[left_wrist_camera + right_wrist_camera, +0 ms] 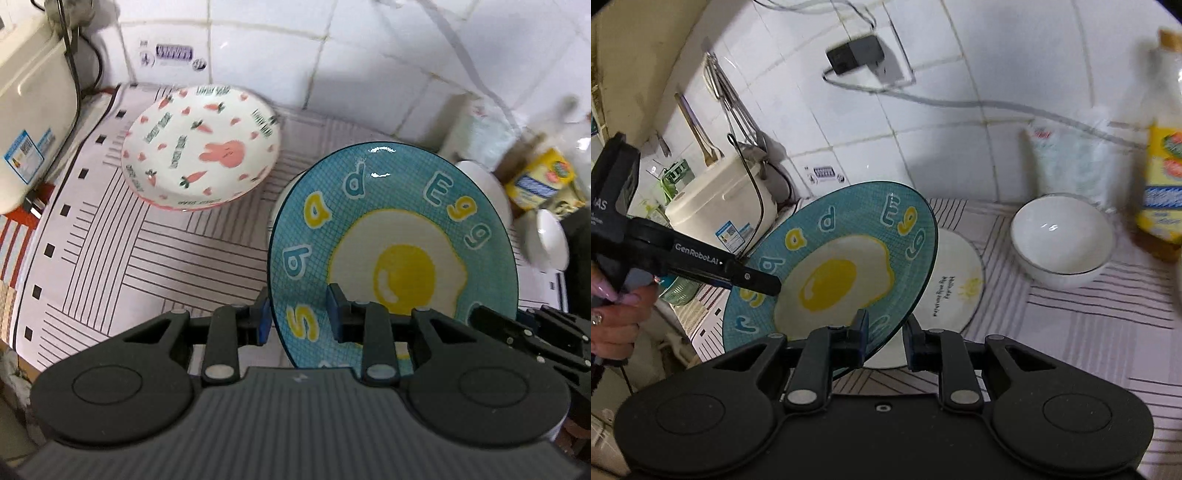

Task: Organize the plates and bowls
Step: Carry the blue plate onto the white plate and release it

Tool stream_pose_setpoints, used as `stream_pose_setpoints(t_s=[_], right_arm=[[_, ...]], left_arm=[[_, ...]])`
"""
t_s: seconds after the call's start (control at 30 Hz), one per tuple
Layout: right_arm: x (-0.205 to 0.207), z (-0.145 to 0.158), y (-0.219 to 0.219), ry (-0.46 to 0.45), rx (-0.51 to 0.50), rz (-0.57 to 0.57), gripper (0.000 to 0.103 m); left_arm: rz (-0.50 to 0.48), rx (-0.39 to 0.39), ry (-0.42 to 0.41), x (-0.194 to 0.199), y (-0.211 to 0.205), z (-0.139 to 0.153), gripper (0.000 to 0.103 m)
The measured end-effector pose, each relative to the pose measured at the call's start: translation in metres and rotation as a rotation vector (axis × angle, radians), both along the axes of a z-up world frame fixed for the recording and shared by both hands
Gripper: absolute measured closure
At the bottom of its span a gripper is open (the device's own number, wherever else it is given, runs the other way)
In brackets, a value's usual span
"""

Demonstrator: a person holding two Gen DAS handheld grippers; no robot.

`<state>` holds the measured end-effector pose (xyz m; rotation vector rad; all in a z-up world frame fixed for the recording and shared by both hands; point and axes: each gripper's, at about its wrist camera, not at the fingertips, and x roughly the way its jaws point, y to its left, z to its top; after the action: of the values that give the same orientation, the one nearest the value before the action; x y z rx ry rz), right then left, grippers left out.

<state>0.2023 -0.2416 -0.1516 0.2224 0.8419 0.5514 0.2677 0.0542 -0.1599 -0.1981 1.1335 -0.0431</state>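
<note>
A blue plate with a fried-egg picture (pixel 391 251) is held tilted up off the counter. My left gripper (pixel 301 314) straddles its near left rim, one finger on each face, with a gap at the jaws. My right gripper (pixel 886 334) straddles its lower right rim (pixel 831 266) the same way. A white plate with pink rabbit and carrots (pixel 201 147) lies at the back left. A white plate with small writing (pixel 955 284) lies under the blue one. A white bowl (pixel 1062 238) sits to the right.
A striped mat (pixel 147 251) covers the counter. A cream appliance (pixel 33 103) stands at the left by the tiled wall. A yellow-labelled bottle (pixel 1163 155) and a plastic bag (pixel 1071 162) stand at the back right. Another white bowl (pixel 546 236) is at the right.
</note>
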Motion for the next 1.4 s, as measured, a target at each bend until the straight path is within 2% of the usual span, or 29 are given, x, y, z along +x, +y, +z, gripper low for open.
stream_pose_setpoints(t_s=[0.1,0.27,0.5,0.63,0.87,0.97,1.03,1.13,1.2,1.33,1.4], right_arm=[[0.018,-0.02,0.006,0.039,-0.006,0.031,0.079],[0.045,-0.051,0.009,0.124,0.011,0.041,0.079],[0.055,-0.065,0.002,0.21,0.033,-0.01,0.079],[0.056,-0.056,0.011,0.234,-0.028,-0.03,0.079],[0.06,-0.057,0.015,0.289,-0.102,-0.085,0.079],[0.06,-0.055,0.024,0.281,-0.16,-0.098,0.076],[0.059,-0.053,0.031,0.281,-0.209,-0.098,0.073],[0.055,-0.046,0.048,0.252,-0.325,-0.076,0.067],[0.052,-0.044,0.059,0.224,-0.406,-0.071,0.066],[0.043,-0.042,0.059,0.216,-0.421,-0.102,0.067],[0.041,-0.044,0.059,0.213,-0.442,-0.109,0.067]], left_arm=[[0.028,-0.001,0.04,0.016,0.006,-0.024,0.075],[0.037,0.05,0.085,0.039,0.0,-0.048,0.074],[0.027,0.065,0.14,0.059,-0.007,-0.059,0.074],[0.034,0.085,0.161,0.064,-0.01,-0.064,0.073],[0.001,0.1,0.189,0.071,-0.019,-0.072,0.073],[0.001,0.126,0.179,0.071,-0.025,-0.072,0.073],[0.014,0.116,0.188,0.072,-0.024,-0.073,0.074],[0.032,0.1,0.209,0.074,-0.023,-0.074,0.076],[0.008,0.101,0.23,0.074,-0.026,-0.075,0.076],[-0.017,0.092,0.229,0.069,-0.027,-0.076,0.076],[-0.013,0.062,0.236,0.067,-0.024,-0.077,0.077]])
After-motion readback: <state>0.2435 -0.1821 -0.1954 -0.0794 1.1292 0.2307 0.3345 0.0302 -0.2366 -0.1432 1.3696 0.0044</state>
